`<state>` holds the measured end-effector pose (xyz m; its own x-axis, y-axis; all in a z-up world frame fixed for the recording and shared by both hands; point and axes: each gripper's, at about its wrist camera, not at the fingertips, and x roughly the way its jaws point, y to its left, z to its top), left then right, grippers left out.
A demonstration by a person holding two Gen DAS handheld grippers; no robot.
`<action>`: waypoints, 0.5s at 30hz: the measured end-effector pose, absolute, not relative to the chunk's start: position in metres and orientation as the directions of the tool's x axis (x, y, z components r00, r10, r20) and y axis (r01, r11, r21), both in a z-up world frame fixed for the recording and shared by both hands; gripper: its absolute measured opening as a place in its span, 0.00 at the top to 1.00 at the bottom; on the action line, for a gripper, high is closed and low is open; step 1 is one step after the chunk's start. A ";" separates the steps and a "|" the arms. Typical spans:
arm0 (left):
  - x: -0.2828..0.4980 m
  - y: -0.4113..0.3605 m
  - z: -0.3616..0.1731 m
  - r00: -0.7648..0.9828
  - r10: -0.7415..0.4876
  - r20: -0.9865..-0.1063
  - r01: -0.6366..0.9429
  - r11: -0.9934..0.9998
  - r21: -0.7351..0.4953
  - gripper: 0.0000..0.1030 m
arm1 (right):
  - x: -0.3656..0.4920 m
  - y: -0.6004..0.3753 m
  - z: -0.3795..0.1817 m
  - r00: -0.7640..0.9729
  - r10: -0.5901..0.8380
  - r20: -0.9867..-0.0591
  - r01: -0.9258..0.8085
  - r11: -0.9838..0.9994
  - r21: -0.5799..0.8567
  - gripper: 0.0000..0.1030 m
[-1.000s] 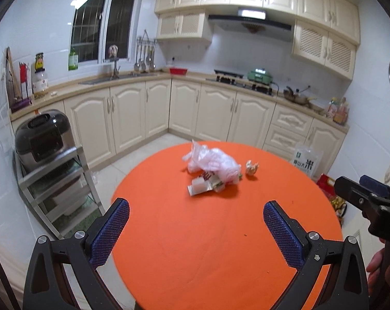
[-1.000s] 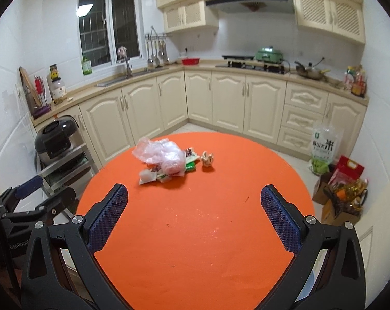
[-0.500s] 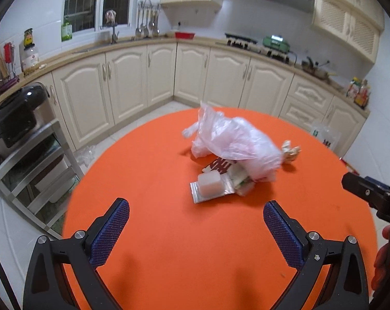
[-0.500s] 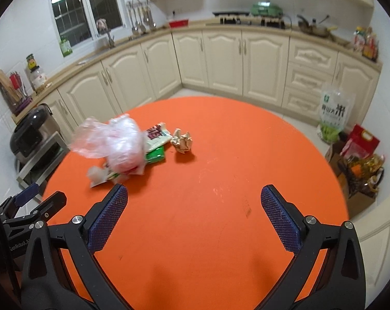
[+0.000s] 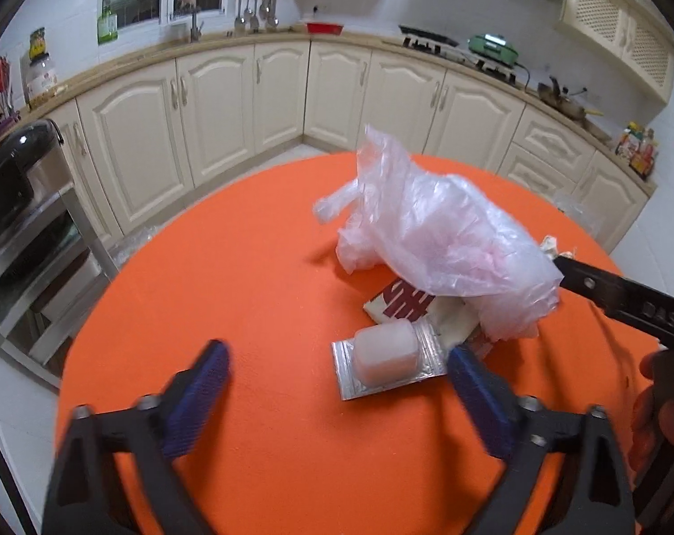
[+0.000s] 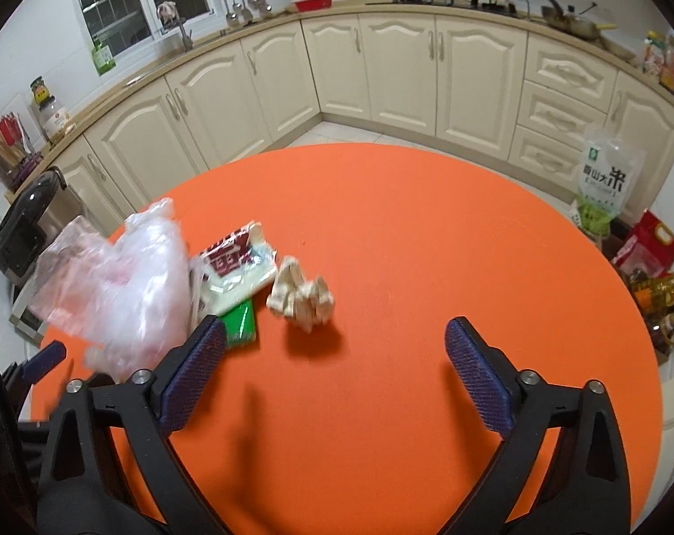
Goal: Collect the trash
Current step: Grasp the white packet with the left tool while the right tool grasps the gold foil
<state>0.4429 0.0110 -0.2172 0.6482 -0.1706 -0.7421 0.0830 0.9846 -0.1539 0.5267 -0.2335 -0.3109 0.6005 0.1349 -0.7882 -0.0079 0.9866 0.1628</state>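
Plastic bag (image 5: 444,240) hides most of the red-print wrapper (image 5: 401,301); crumpled paper (image 5: 548,245) barely peeks out behind it; left gripper (image 5: 337,359) blurred.

Both grippers point downward and forward, each taking up the bottom of its own view. The left gripper (image 5: 337,376) has jaws that have just been closing a little yet stand wide, pressing on nothing. The right gripper (image 6: 334,359) likewise has just narrowed slightly and stands wide with nothing between its pads; a hand (image 5: 662,405) at the lower right edge holds it.
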 end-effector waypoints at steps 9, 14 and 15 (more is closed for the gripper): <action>0.469 0.023 -0.223 0.648 -0.201 -0.735 0.089 0.978 -0.188 0.62 | 0.531 -0.215 -0.319 0.581 0.158 -0.799 -0.051 0.986 0.158 0.74; 0.440 0.034 -0.232 0.659 -0.217 -0.720 0.101 0.974 -0.202 0.63 | 0.509 -0.220 -0.313 0.595 0.172 -0.785 -0.042 0.982 0.184 0.74; 0.436 0.036 -0.234 0.663 -0.216 -0.717 0.103 0.975 -0.199 0.63 | 0.506 -0.221 -0.311 0.598 0.173 -0.783 -0.040 0.982 0.187 0.74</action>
